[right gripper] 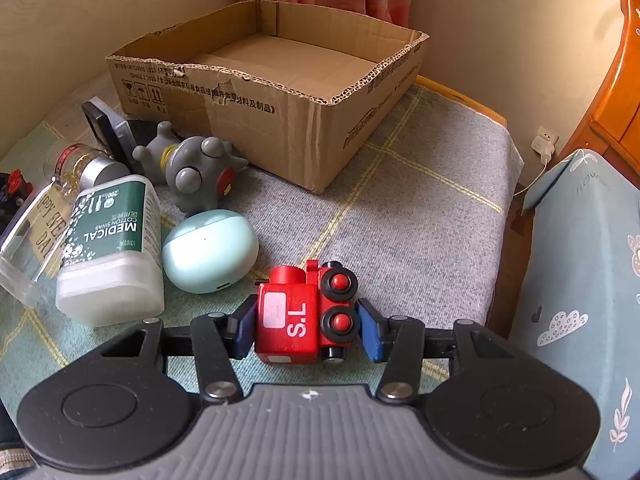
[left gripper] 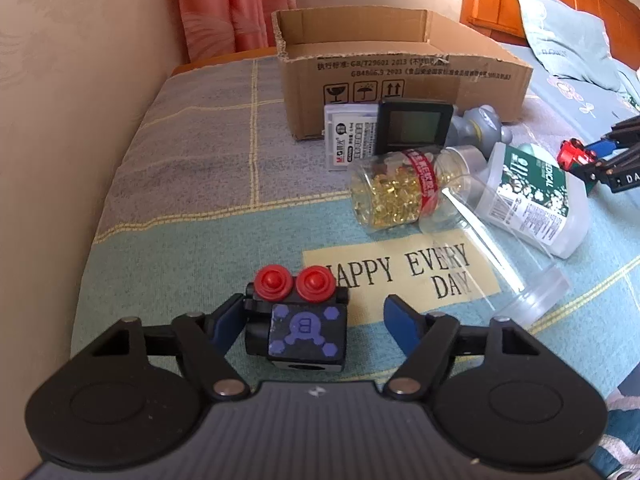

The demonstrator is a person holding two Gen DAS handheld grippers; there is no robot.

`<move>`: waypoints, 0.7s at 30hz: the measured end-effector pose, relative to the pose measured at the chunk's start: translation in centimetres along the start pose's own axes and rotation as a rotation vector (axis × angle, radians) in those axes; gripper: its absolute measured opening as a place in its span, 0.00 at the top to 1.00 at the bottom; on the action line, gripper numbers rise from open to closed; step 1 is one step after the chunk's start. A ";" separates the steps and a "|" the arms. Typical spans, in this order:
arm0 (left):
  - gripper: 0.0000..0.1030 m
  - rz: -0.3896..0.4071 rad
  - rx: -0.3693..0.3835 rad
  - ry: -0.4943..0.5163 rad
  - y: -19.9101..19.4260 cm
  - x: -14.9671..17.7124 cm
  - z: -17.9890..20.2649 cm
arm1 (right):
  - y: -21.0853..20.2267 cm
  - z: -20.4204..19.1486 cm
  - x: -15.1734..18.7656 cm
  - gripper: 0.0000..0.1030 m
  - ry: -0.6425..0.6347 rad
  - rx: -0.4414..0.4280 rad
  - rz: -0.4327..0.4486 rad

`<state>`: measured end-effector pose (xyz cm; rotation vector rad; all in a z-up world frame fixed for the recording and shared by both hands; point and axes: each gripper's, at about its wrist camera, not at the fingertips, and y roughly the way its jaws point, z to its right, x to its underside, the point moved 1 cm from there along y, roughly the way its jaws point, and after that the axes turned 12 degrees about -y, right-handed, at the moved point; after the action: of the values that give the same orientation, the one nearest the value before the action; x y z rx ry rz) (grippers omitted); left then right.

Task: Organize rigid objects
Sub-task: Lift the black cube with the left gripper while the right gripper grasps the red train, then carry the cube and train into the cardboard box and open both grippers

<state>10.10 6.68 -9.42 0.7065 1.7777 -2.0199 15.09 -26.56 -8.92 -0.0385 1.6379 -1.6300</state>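
Black toy train: black block on its side, red wheels up, purple emblem on its face; lies on the bed's blanket, on the near side of the cardboard box and well apart from it
Red toy train: red block marked "S.L", black wheels with red hubs toward the right; nearer than the cardboard box, off its right front corner
Left gripper: fingers wide apart; the left blue pad touches the black train, the right pad stands clear
Right gripper: fingers partly apart, one on each side of the red train, the left touching or nearly so, a small gap at the right
Clutter before the box: capsule jar, cotton swab bottle, grey figurine, mint case, black screen device
Box: open-topped, with nothing visible inside
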 end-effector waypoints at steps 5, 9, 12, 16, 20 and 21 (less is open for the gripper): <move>0.48 -0.002 0.022 -0.032 -0.1 -0.2 -0.6 | 0.0 0.0 0.0 0.47 0.016 0.002 0.007; 0.48 -0.005 0.014 -0.029 -0.2 -0.2 -0.7 | -0.1 -0.2 0.1 0.47 0.028 0.008 0.006; 0.48 -0.007 0.010 -0.015 -0.4 -0.3 -0.6 | -0.5 -0.1 0.2 0.47 0.045 0.000 0.017; 0.48 0.003 0.019 0.003 -0.9 -0.4 -0.4 | -1.4 -0.1 0.3 0.47 0.048 0.001 0.026; 0.48 -0.003 0.013 0.011 -0.9 -0.3 -0.3 | -1.3 -0.3 0.6 0.47 0.048 0.007 0.007; 0.48 0.000 0.016 0.010 -1.0 -0.4 -0.3 | -1.3 -0.3 0.8 0.47 0.053 0.007 0.008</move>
<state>9.82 7.09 -8.39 0.7226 1.7695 -2.0361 13.75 -26.94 -8.23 0.0144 1.6702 -1.6433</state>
